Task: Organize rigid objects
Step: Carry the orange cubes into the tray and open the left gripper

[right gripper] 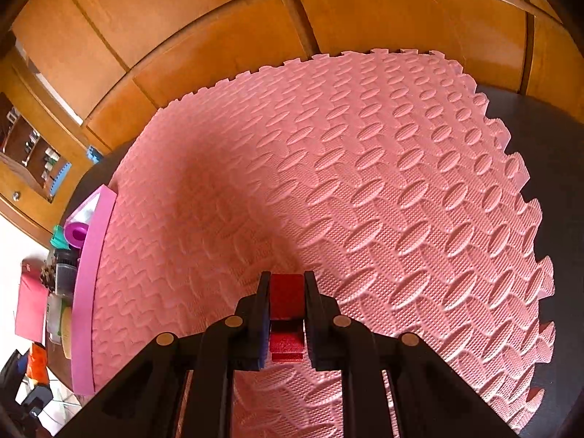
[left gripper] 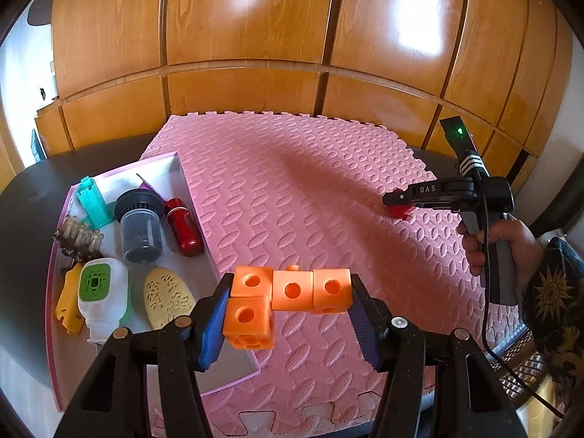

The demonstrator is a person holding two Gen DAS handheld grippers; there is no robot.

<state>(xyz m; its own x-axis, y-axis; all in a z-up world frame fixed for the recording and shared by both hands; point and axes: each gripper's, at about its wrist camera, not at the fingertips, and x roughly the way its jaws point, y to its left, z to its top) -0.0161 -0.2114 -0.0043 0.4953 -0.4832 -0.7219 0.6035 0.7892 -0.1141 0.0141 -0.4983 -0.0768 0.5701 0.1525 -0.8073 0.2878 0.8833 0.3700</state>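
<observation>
My left gripper [left gripper: 288, 299] is shut on an orange block piece [left gripper: 288, 292] made of several linked cubes, held above the pink foam mat [left gripper: 292, 189] just right of the pink-rimmed tray [left gripper: 189, 182]. My right gripper [right gripper: 286, 292] is shut on a small red block [right gripper: 287, 299] low over the mat. In the left wrist view the right gripper [left gripper: 398, 200] shows at the mat's right side with the red block [left gripper: 399, 212] under its tip.
The tray holds a teal case [left gripper: 93, 200], a dark jar [left gripper: 140, 224], a red cylinder [left gripper: 184, 228], a brush [left gripper: 78, 239], a white-green device [left gripper: 104, 292], a cream oval piece [left gripper: 168, 297] and a yellow piece [left gripper: 69, 301]. Wooden cabinets [left gripper: 255, 36] stand behind the dark table [left gripper: 33, 197].
</observation>
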